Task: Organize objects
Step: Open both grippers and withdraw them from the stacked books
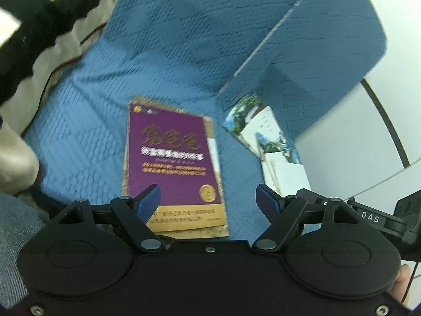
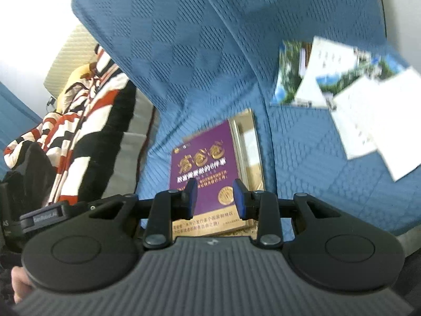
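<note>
Seeing left tool [image 1: 208, 200] spread wide, nothing between the pads. Right tool [image 2: 215, 197] stands partly apart, also gripping nothing. Purple book [image 1: 171, 163] lies flat at frame centre on the blue sofa seat [image 1: 86, 110]; loose postcards [image 1: 265, 142] beside it, right of centre.

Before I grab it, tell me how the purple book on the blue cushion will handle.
The purple book lies flat on another book on the soft blue cushion, so it will probably slide off rather than tip if pushed. Its cover looks glossy, so the pads may slip. It seems a thin paperback, likely light and a little bendy if lifted by one edge.
</note>
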`<state>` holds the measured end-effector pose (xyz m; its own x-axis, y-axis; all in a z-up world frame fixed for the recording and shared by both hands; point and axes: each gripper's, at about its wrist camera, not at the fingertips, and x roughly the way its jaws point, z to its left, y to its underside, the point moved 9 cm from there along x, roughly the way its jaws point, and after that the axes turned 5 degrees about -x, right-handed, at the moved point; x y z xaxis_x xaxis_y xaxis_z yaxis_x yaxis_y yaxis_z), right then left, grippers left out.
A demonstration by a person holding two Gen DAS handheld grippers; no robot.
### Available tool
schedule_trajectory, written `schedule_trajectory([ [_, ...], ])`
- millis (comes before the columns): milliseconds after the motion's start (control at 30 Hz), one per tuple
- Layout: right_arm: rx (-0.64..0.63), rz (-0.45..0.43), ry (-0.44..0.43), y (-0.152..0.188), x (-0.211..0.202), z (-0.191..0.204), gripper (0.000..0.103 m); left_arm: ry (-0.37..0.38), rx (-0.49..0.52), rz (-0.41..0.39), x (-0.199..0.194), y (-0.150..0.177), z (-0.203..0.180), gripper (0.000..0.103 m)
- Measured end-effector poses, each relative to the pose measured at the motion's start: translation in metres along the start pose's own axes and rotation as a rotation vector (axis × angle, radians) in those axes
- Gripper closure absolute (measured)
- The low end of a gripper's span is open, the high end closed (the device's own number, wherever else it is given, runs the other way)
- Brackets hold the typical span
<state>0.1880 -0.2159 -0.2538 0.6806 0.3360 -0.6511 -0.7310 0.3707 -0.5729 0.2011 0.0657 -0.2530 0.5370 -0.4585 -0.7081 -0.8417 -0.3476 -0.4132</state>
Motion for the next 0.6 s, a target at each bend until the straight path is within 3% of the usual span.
schedule_trajectory([
  [400,-0.096,-0.111,0.088,0.002,-0.072,0.010,0.069,-0.022,0.184,-0.124,-0.039,0.010,-0.075,0.021],
  [600,-0.117,-0.165,0.165,0.017,-0.101,0.006,0.069,0.010,0.238,-0.126,-0.042,0.032,-0.106,0.018],
])
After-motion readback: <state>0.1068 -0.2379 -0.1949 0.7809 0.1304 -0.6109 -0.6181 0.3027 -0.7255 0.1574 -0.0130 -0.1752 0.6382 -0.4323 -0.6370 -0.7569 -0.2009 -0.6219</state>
